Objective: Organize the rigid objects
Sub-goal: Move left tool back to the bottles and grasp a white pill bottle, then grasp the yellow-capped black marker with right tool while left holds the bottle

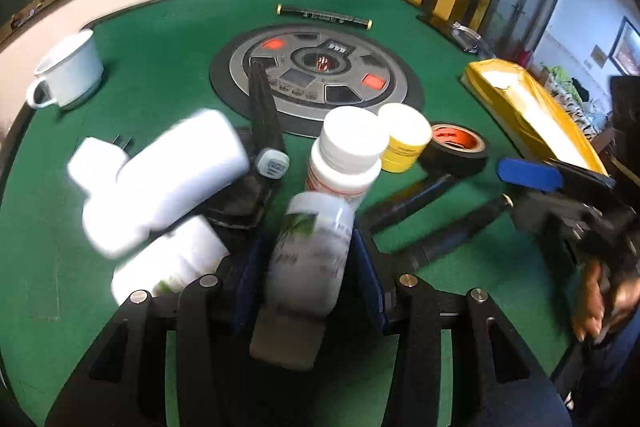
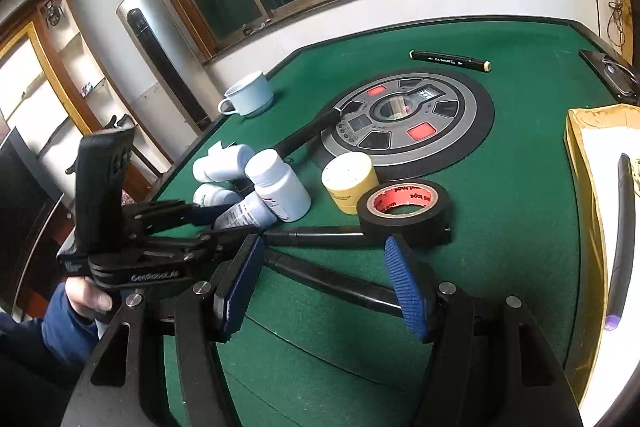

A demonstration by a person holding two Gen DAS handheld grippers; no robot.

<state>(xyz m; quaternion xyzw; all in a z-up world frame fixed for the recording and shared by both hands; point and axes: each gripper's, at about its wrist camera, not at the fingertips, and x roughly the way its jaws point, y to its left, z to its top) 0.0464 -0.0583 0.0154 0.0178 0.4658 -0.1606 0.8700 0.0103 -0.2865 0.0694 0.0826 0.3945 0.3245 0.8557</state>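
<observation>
My left gripper is shut on a white pill bottle with a green label, tilted among a cluster of white bottles. It also shows in the right wrist view. An upright white bottle with a red label stands just beyond. A yellow jar and a black tape roll with a red core sit to the right. My right gripper is open and empty above a black tripod leg.
A white mug stands at the far left. A black marker lies beyond the round centre panel. A yellow box sits at the right edge. Black tripod legs cross the green felt.
</observation>
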